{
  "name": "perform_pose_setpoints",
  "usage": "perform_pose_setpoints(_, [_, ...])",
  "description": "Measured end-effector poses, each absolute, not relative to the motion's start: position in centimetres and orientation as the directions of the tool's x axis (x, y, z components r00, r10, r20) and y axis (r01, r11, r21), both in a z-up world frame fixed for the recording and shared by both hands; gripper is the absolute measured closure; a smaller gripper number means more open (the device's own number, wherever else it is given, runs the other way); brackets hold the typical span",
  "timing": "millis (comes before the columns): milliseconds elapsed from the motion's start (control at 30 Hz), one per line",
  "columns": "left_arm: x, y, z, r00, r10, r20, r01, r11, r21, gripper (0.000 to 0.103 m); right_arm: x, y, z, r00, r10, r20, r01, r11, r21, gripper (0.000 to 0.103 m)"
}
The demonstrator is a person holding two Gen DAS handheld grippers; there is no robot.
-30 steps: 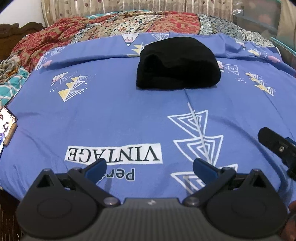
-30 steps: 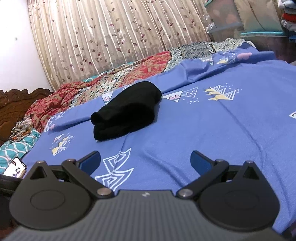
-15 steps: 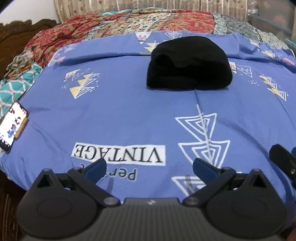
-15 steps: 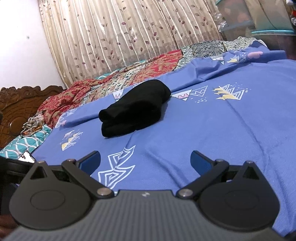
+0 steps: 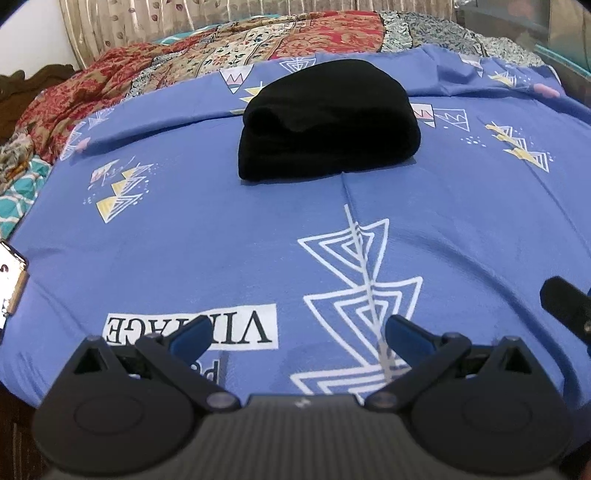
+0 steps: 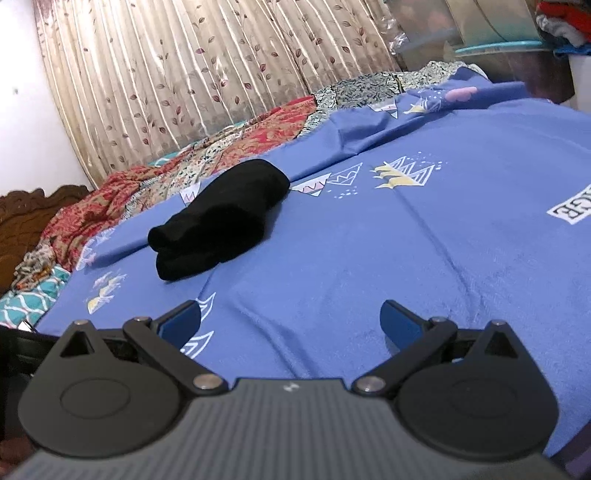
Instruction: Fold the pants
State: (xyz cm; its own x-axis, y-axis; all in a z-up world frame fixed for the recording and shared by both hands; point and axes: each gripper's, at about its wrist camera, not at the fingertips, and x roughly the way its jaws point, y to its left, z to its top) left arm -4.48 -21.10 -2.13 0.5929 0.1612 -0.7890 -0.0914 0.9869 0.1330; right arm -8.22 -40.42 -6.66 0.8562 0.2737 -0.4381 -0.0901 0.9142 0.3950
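Observation:
Black pants (image 5: 328,122) lie folded into a compact bundle on the blue bedsheet (image 5: 221,229), far ahead of both grippers. The right wrist view shows the same pants (image 6: 218,221) off to the left. My left gripper (image 5: 299,332) is open, hovering low over the sheet near the "VINTAGE" print, with nothing between its blue fingertips. My right gripper (image 6: 290,317) is also open and empty above the bedsheet (image 6: 369,258). A black part of the right gripper (image 5: 565,310) shows at the right edge of the left wrist view.
A red patterned quilt (image 5: 258,48) lies across the far side of the bed, before a leaf-print curtain (image 6: 184,81). A phone (image 5: 11,280) rests at the bed's left edge. A wooden headboard (image 6: 26,214) stands at left. Plastic bins (image 6: 480,33) sit at the far right.
Both grippers have shifted slightly; the left one moved forward over the printed text and the right one tilted. The pants have not moved, and both stay open.

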Motion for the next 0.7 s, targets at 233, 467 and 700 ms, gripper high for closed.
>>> perform_pose_setpoints(233, [-4.5, -18.5, -2.6, 0.597, 0.134, -0.791, -0.111, 0.99, 0.083, 0.0, -7.9, -38.5, -6.1, 0.847, 0.259, -0.463, -0.112, 0.94, 0.321, 0.0])
perform_pose_setpoints(467, [-5.2, -17.0, -1.9, 0.666, 0.1, -0.739, -0.089, 0.995, 0.054, 0.0, -7.6, -36.5, -5.2, 0.806, 0.28, -0.521, -0.156, 0.95, 0.27, 0.0])
perform_pose_setpoints(700, [-5.7, -16.2, -0.1, 0.734, 0.075, -0.675, -0.068, 0.997, 0.036, 0.0, -6.6, -36.5, -2.4, 0.788, 0.287, -0.545, -0.136, 0.944, 0.301, 0.0])
